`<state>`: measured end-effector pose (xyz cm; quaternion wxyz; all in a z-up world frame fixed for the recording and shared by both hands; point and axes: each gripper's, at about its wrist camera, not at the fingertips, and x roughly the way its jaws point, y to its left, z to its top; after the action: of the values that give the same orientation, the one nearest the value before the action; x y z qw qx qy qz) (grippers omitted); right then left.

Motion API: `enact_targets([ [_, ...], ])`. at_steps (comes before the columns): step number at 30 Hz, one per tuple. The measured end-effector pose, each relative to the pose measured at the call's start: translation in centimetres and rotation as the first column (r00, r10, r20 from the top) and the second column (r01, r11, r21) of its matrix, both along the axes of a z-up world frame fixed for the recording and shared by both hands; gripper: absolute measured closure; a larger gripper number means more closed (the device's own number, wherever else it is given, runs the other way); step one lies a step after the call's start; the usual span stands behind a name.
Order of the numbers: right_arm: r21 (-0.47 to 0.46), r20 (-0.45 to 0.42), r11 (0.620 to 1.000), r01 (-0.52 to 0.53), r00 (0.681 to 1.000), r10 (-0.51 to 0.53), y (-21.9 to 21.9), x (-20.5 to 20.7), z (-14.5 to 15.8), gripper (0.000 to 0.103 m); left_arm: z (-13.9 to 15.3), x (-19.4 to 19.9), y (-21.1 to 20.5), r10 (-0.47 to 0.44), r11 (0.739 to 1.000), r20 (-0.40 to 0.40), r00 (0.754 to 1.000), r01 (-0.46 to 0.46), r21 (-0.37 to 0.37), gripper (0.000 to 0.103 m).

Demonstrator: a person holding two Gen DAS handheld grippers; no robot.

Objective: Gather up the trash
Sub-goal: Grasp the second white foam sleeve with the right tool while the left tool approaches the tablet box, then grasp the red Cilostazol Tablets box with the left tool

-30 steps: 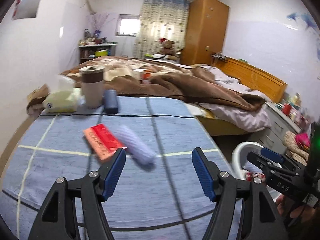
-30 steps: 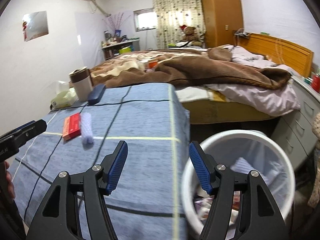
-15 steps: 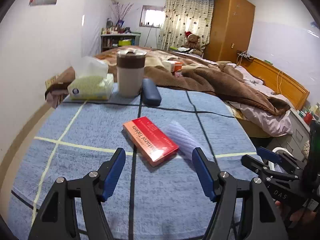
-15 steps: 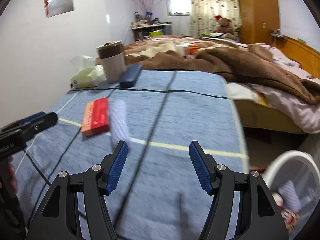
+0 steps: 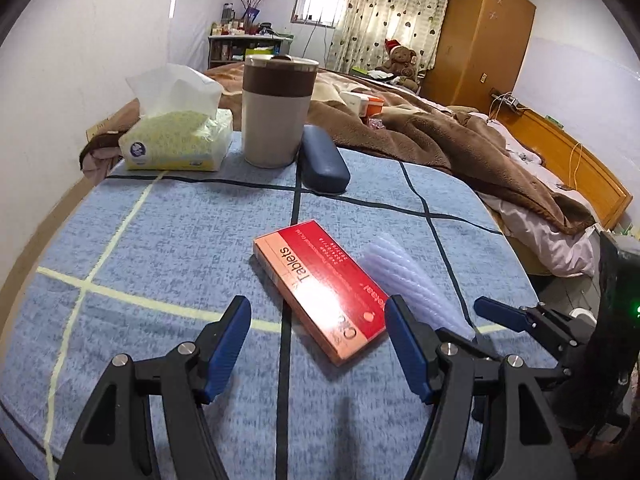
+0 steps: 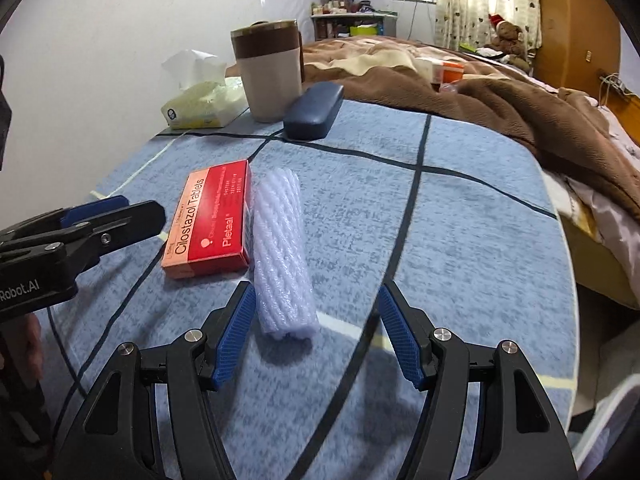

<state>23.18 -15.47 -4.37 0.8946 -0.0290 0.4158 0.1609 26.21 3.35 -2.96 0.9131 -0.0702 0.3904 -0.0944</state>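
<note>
A red tablet box (image 5: 320, 286) lies flat on the blue checked tablecloth (image 5: 168, 248), with a pale foam net sleeve (image 5: 416, 280) touching its right side. My left gripper (image 5: 318, 346) is open and empty, its jaws just short of the box's near end. In the right wrist view the box (image 6: 212, 220) and the sleeve (image 6: 282, 252) lie side by side. My right gripper (image 6: 316, 338) is open and empty, with the sleeve's near end between its jaws. The left gripper also shows in the right wrist view (image 6: 120, 220), left of the box.
A lidded cup (image 5: 278, 112), a tissue pack (image 5: 178, 140) and a dark blue glasses case (image 5: 322, 160) stand at the table's far edge. A bed with a brown blanket (image 5: 460, 148) lies beyond. The white bin's rim (image 6: 616, 412) shows at lower right.
Both grippers have swung left from the white bin and moved forward over the table. The box and sleeve are now much closer. Both grippers stay open.
</note>
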Motion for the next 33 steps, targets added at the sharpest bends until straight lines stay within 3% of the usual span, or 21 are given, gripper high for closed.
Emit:
enact_targets([
  [4,0.012,-0.013,1.000,-0.011,1.000,0.011,-0.1,0.7,-0.1,0.068,-0.5,1.6,-0.3,-0.005,1.000,-0.024,1.000,0.005,-0.005,0.031],
  [7,0.012,-0.010,1.000,-0.004,1.000,0.004,-0.4,0.8,-0.1,0.076,-0.7,2.4,-0.9,-0.013,1.000,-0.038,0.999,0.013,0.000,0.030],
  [13,0.003,-0.008,0.995,0.104,0.995,-0.104,-2.4,1.3,-0.2,0.079,-1.5,4.0,-2.4,-0.022,1.000,-0.065,0.998,0.023,0.011,0.028],
  [18,0.038,-0.016,0.991,0.129,0.992,-0.129,-3.5,1.6,-0.2,0.079,-1.6,4.4,-3.4,-0.016,0.999,-0.061,0.998,0.019,0.040,0.024],
  [27,0.072,-0.016,0.989,0.132,0.991,-0.132,-3.8,1.7,-0.3,0.079,-2.2,4.3,-4.2,0.061,0.974,-0.069,0.996,-0.044,0.223,0.022],
  [30,0.082,-0.013,0.987,0.136,0.991,-0.135,-4.0,1.6,-0.3,0.079,-2.5,4.5,-3.6,0.074,0.980,-0.086,0.994,-0.056,0.190,0.021],
  [33,0.089,-0.018,0.986,0.138,0.990,-0.137,-4.1,1.7,-0.3,0.079,-2.5,4.5,-3.8,0.077,0.977,-0.086,0.993,-0.059,0.203,0.019],
])
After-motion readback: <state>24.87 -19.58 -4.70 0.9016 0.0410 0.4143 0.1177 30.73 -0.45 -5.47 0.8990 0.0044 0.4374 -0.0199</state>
